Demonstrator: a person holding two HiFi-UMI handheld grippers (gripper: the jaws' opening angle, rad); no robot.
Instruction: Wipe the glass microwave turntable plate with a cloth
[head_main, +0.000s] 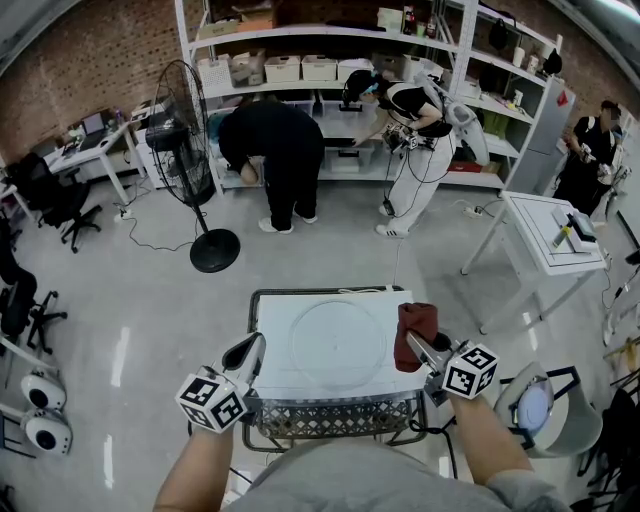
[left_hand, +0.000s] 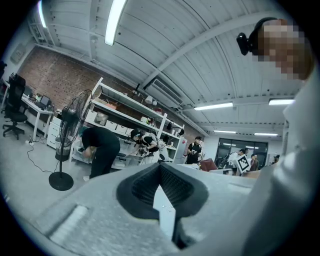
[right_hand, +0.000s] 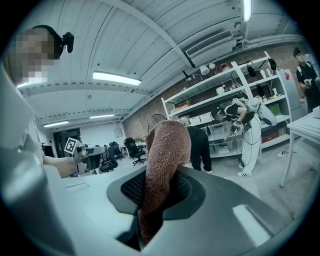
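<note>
In the head view the round clear glass turntable plate (head_main: 338, 343) lies flat on a white tabletop (head_main: 275, 315). My right gripper (head_main: 420, 345) hovers over the plate's right rim, shut on a reddish-brown cloth (head_main: 415, 332) that bunches up above its jaws. The right gripper view shows the cloth (right_hand: 167, 150) pinched between the jaws of my right gripper (right_hand: 160, 182) and standing upward. My left gripper (head_main: 252, 350) is at the table's left front edge, jaws together, with nothing in them. In the left gripper view only a thin sliver shows between the jaws of my left gripper (left_hand: 161, 172).
A wire basket (head_main: 330, 415) hangs along the table's near edge. A standing fan (head_main: 190, 150) is on the floor to the far left, and a white side table (head_main: 545, 235) to the right. Two people bend at the shelving (head_main: 330, 70) behind.
</note>
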